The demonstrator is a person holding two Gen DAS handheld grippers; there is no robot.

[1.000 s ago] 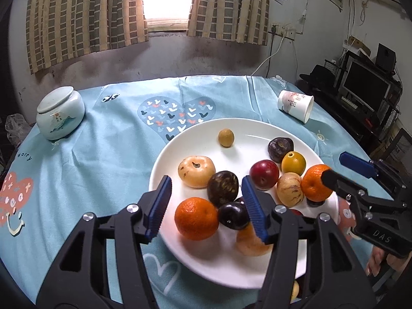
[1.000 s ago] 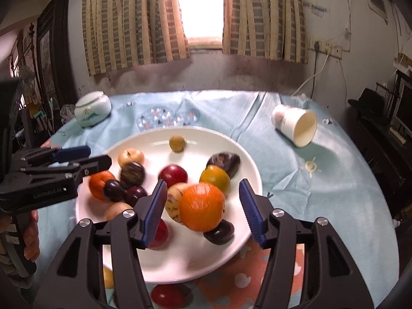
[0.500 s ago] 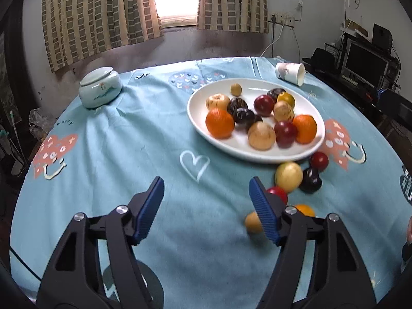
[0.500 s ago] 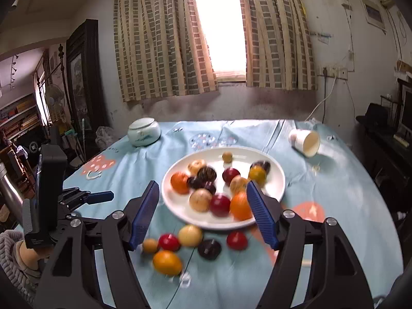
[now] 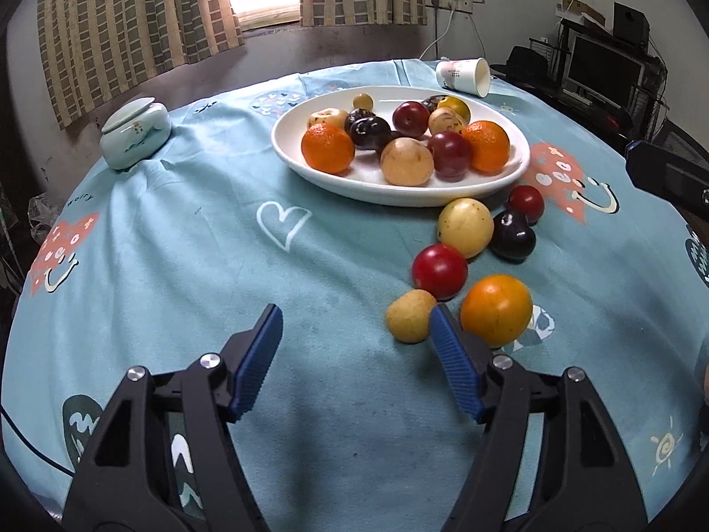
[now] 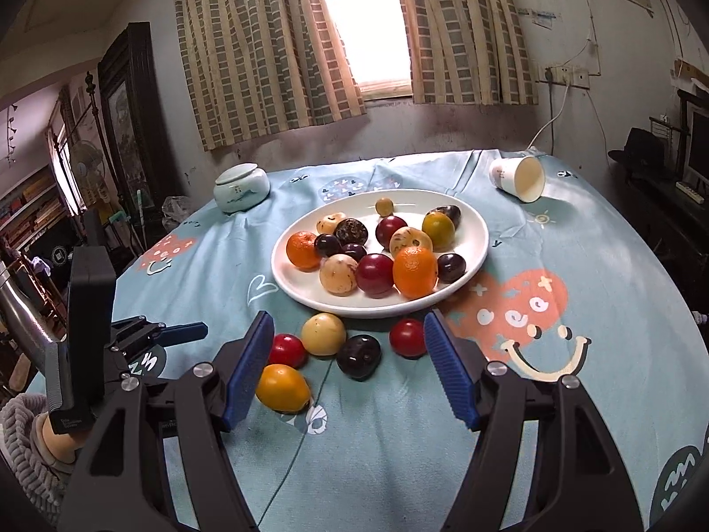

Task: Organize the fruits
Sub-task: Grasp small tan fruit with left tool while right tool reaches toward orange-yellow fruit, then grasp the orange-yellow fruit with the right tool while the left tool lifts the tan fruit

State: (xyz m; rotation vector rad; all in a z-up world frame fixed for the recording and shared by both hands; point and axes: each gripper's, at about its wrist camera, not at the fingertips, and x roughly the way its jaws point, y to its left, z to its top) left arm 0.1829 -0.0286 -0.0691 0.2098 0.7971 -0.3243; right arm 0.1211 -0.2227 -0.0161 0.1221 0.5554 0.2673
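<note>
A white plate (image 5: 514, 177) (image 6: 283, 279) holds several fruits, among them two oranges (image 5: 328, 148) (image 6: 414, 271). Several loose fruits lie on the cloth in front of it: an orange one (image 5: 496, 309) (image 6: 282, 388), a small yellow one (image 5: 410, 321), a red one (image 5: 439, 269) (image 6: 289, 350), a yellow one (image 5: 465, 227) (image 6: 323, 333), a dark plum (image 5: 513, 236) (image 6: 359, 356) and a small red one (image 5: 526, 203) (image 6: 407, 337). My left gripper (image 5: 356, 341) is open and empty, low over the cloth, left of the loose fruits. My right gripper (image 6: 348, 346) is open and empty, above them.
A lidded ceramic jar (image 5: 135, 132) (image 6: 241, 187) stands at the back left. A paper cup (image 5: 463, 76) (image 6: 518, 177) lies on its side at the back right. The round table's blue cloth (image 5: 177, 244) drops off at the edges. A desk with a monitor (image 5: 602, 73) stands right.
Both grippers have pulled back from over the plate to the near side of the table. The loose fruits in front of the plate have come into view. Both stay open.
</note>
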